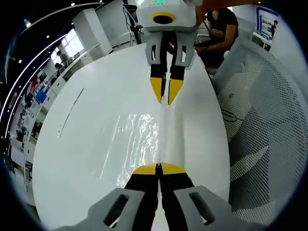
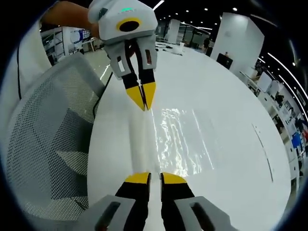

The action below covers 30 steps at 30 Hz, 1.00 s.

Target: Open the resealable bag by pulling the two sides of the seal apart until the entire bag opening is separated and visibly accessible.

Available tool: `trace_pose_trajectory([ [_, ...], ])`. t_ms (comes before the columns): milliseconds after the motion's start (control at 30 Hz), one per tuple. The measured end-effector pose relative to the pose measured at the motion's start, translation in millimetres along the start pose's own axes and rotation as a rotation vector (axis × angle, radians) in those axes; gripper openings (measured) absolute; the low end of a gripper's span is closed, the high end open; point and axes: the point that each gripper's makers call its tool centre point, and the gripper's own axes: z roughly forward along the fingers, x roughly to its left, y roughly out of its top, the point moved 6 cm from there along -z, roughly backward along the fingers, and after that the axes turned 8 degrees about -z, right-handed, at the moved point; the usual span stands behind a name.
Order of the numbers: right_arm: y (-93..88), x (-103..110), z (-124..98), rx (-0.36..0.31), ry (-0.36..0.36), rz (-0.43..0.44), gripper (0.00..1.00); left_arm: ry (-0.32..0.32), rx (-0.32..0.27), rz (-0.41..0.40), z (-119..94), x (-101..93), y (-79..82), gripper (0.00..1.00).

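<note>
- Closest to the lens in the left gripper view, the left gripper rises from 6 o'clock, its yellow-tipped fingers pressed together on the near edge of the clear resealable bag.
- From there the bag stretches toward 12 o'clock, a shiny, wrinkled film held just above the white counter; its main sheet hangs out toward 9 o'clock of the line between the two grippers.
- At 12 o'clock the right gripper points back at the camera, its fingers closed to a narrow wedge on the far edge of the bag.
- Toward 3 o'clock stands a white mesh chair, just beside the counter's edge; a seated person is at 1 o'clock.
- In the right gripper view, the mesh chair sits at 9 o'clock.
- Its own right gripper rises at 6 o'clock, fingers with a thin slit between them, clamping the bag's edge.
- At 12 o'clock the left gripper pinches the opposite edge, tips together.
- Toward 3 o'clock the counter runs off bare and white.
</note>
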Motion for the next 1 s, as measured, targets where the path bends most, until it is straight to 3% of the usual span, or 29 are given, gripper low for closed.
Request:
trace_pose_trajectory([
  [133,0.9,2.0,-5.2,-0.036,0.009,0.051,0.15,0.001,-0.013,0.019,0.3,-0.1,0.8,0.0],
  [233,4.8,3.7,-6.0,-0.047,0.0,0.034,0.18,0.004,-0.024,0.042,1.3,-1.3,2.6,0.0],
  [633,45.2,-13.3,-6.9,-0.138,-0.035,0.002,0.18,0.007,-0.041,0.096,2.3,-4.6,3.1,0.0],
  [1000,50.5,-13.0,11.8,-0.099,0.012,-0.004,0.13,0.014,-0.07,0.136,-2.1,-7.5,6.0,0.0],
])
